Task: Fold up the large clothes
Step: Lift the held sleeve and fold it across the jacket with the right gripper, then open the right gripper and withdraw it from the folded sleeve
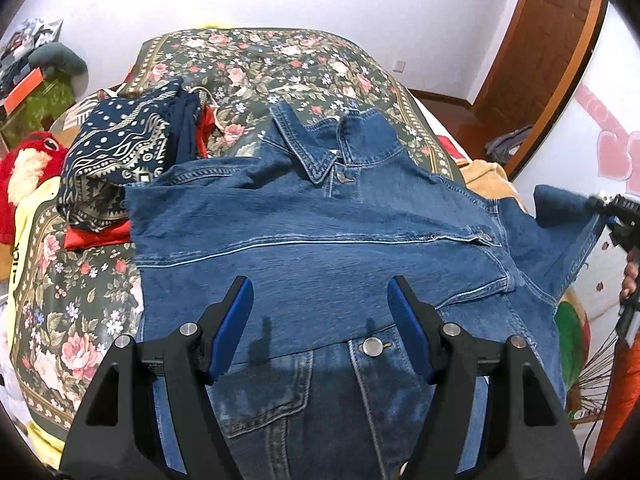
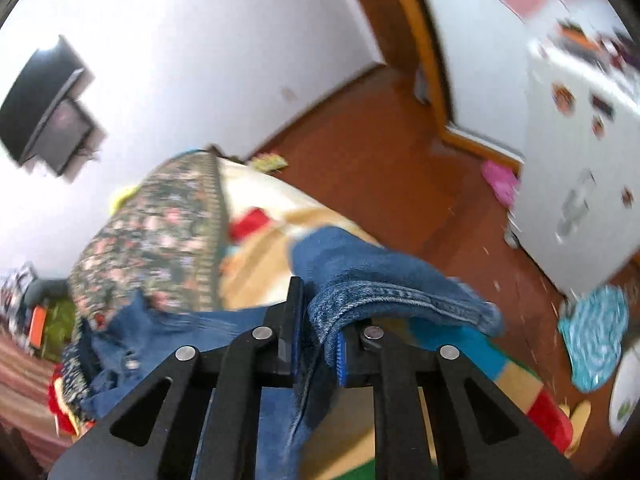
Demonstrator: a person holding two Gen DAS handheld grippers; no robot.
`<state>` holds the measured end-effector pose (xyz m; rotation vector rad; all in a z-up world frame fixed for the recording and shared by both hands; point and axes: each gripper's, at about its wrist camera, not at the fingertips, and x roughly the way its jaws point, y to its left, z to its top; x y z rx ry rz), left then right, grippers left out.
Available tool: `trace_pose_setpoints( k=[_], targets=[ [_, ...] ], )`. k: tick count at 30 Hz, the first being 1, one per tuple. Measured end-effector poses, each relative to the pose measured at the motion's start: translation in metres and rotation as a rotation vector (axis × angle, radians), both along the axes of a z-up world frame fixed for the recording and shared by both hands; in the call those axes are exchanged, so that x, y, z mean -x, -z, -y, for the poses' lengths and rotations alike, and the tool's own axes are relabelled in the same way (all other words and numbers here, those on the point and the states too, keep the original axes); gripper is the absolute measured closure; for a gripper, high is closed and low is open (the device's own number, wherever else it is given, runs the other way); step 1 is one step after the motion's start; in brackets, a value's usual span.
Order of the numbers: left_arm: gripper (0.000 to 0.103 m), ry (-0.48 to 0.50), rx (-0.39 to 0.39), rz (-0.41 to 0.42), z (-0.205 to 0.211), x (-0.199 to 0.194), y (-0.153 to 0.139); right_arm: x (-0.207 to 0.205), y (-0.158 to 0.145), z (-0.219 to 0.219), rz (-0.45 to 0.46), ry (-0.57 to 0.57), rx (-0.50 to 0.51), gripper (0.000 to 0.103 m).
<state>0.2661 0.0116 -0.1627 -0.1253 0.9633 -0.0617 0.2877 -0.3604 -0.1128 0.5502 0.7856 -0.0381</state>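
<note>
The left gripper (image 1: 320,300) hovers with its jaws spread wide and nothing between them, its blue pads (image 1: 234,330) poised just above the front of a denim jacket (image 1: 320,220). The right gripper (image 2: 318,334) has its jaws clamped on the jacket's sleeve (image 2: 384,284), the stitched cuff draped over one finger (this view is heavily blurred). From the left wrist camera, the right gripper (image 1: 612,210) appears at the far right edge, holding the sleeve (image 1: 560,208) up and away from the body of the garment.

The jacket lies collar (image 1: 320,148) away from the camera on a floral bedspread (image 1: 248,60), one sleeve folded across the chest, a metal button (image 1: 372,347) showing near the hem. Just beside its left shoulder sits a pile of folded clothes, a navy patterned piece (image 1: 120,152) on top of something red (image 1: 96,236). A red plush toy (image 1: 28,160) rests at the bed's left edge. A wooden door (image 1: 548,40) stands beyond the bed.
</note>
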Motion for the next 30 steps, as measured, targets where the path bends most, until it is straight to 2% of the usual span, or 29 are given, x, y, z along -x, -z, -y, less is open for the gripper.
trace_pose_setpoints(
  k=[4,9,13,18,21,25,30],
  targets=[
    [0.034,-0.017,0.028,0.011,-0.014,0.008,-0.005,0.003,-0.036,-0.052,0.095,-0.135,0.040,0.094],
    [0.034,-0.034,0.044,0.037,-0.028,0.017,-0.011,0.010,-0.049,-0.123,0.130,-0.316,0.057,0.094],
    [0.034,-0.048,0.053,0.037,-0.038,0.024,-0.012,0.004,-0.029,-0.173,0.090,-0.419,0.073,0.094],
    [0.034,-0.067,0.054,0.038,-0.049,0.033,-0.011,-0.002,0.022,-0.231,-0.050,-0.566,0.055,0.094],
    [0.034,-0.074,0.049,0.035,-0.052,0.037,-0.010,0.001,0.045,-0.253,-0.116,-0.615,0.091,0.094],
    [0.034,-0.070,0.044,0.030,-0.053,0.041,-0.008,0.000,0.071,-0.267,-0.199,-0.666,0.138,0.091],
    [0.034,-0.051,0.025,0.032,-0.045,0.041,-0.007,0.005,0.079,-0.263,-0.243,-0.702,0.145,0.091]
  ],
)
